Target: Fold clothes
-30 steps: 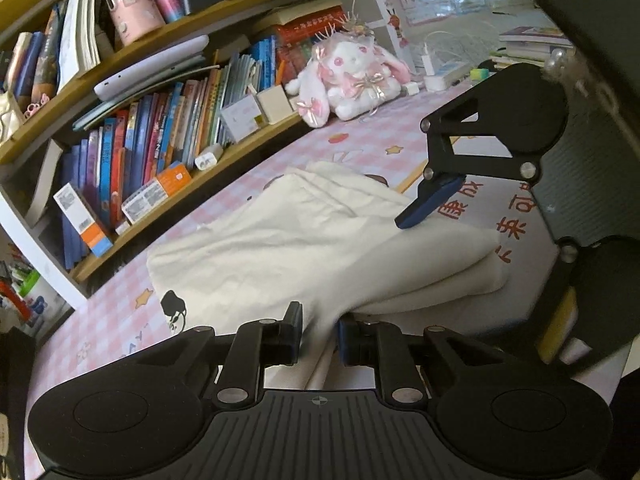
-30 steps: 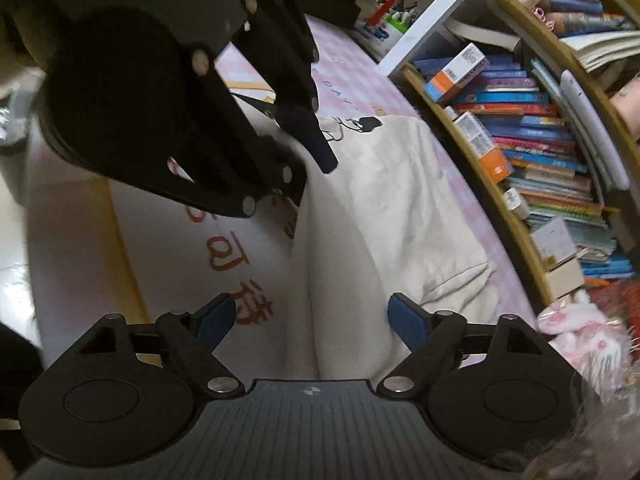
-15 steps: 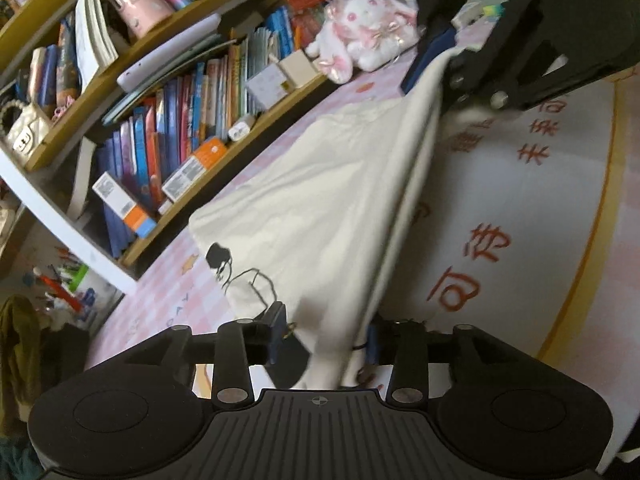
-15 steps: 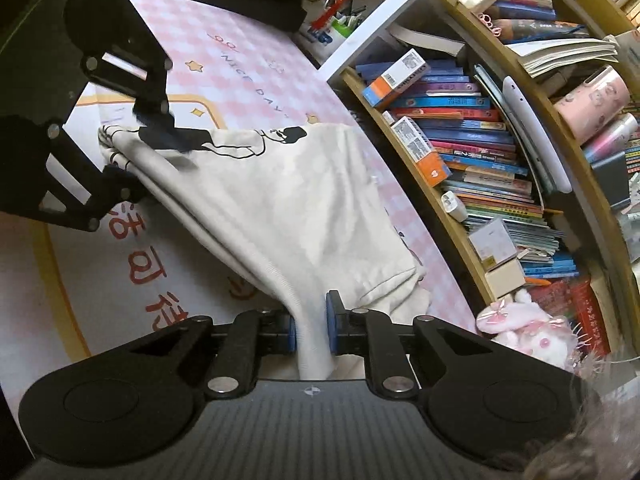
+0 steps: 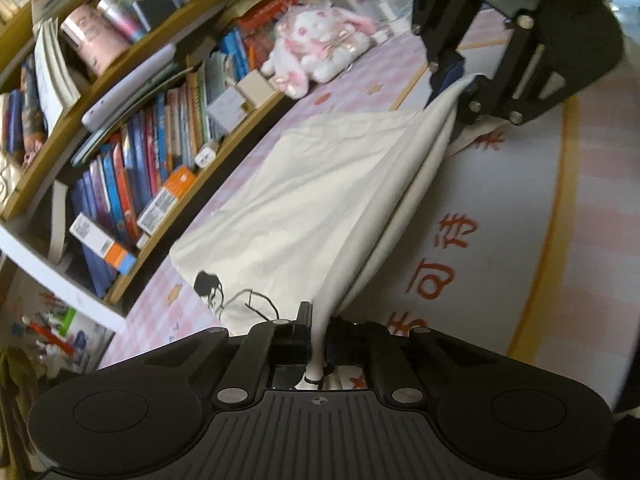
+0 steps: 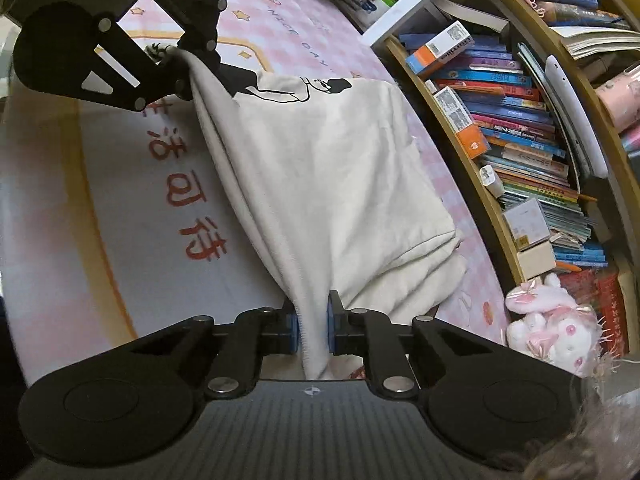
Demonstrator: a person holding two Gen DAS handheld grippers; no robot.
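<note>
Cream-white cotton garment with a black line-drawing print lies partly on a pink-checked mat with orange characters and a yellow border. Near edge lifted off the mat and pulled taut between the two grippers; far side of the cloth rests flat on the mat, close along the foot of the curved wooden bookshelf packed with books.

Left gripper: jaws closed tight on one end of the folded hem, cloth bunched in the narrow gap between the black fingers. In the right wrist view the same gripper sits at upper left, cloth gathered at its tips, the black print just beside the grip.

Right gripper: blue-padded fingers pressed together on the other end of the hem, fabric pinched between and hanging a little below. From the left wrist view it shows at upper right with the cloth corner running up into its tips.

Stretched edge runs as a ribbed double-layer fold between the two grips. A sleeve or loose layer spreads on the mat near the right gripper.

Pink-and-white plush rabbit sits on the mat at the shelf's end, well apart from the garment. Small white charger block on the lower shelf ledge.
</note>
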